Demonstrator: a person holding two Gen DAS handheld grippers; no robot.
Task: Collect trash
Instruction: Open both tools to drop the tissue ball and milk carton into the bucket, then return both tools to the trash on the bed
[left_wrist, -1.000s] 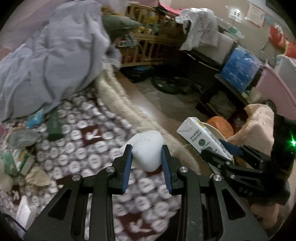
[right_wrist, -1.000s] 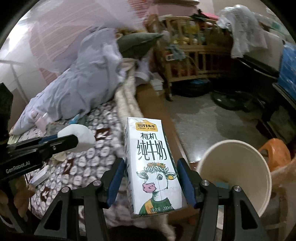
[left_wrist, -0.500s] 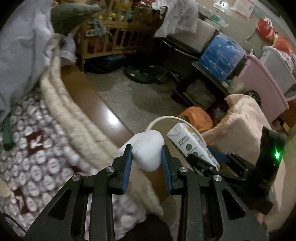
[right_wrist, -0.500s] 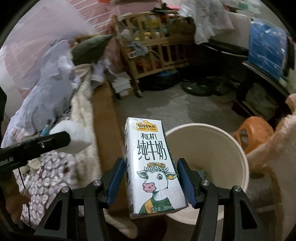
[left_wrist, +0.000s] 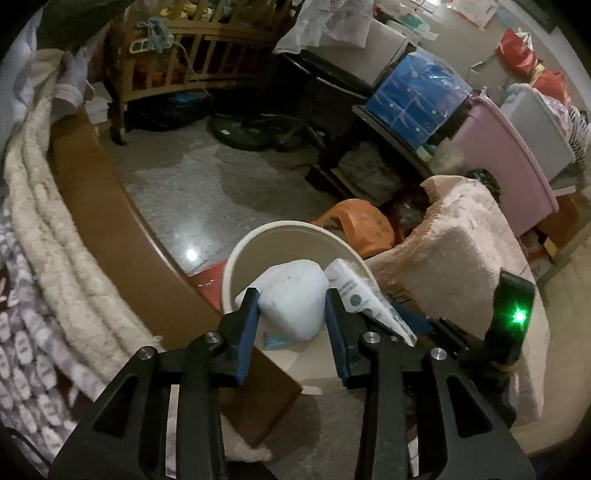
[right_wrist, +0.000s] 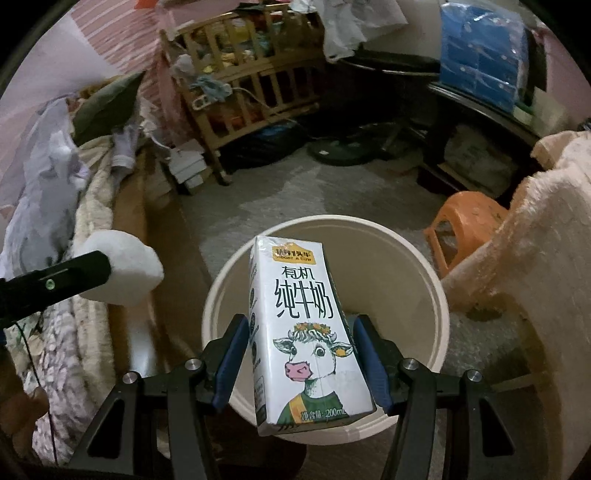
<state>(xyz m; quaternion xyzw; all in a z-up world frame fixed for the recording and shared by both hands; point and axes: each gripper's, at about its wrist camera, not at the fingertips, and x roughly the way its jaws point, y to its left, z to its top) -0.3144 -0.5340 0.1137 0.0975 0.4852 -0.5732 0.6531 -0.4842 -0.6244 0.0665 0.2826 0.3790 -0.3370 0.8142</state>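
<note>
Both tools have swung from the bed to the round cream plastic bucket (right_wrist: 436, 295) at lower centre. The left tool (left_wrist: 291, 314), jaws just widening, loosely brackets a crumpled white tissue wad (left_wrist: 291, 295); the right tool (right_wrist: 299, 354) clamps the white cow-printed milk carton (right_wrist: 303, 332).

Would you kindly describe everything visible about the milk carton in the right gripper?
The milk carton is a small white paperboard box printed with a cartoon cow, black Chinese characters and a gold logo on top. It looks intact, stands nearly upright, tipped slightly, clamped at its sides between the right gripper's blue pads, above the open cream bucket.
</note>
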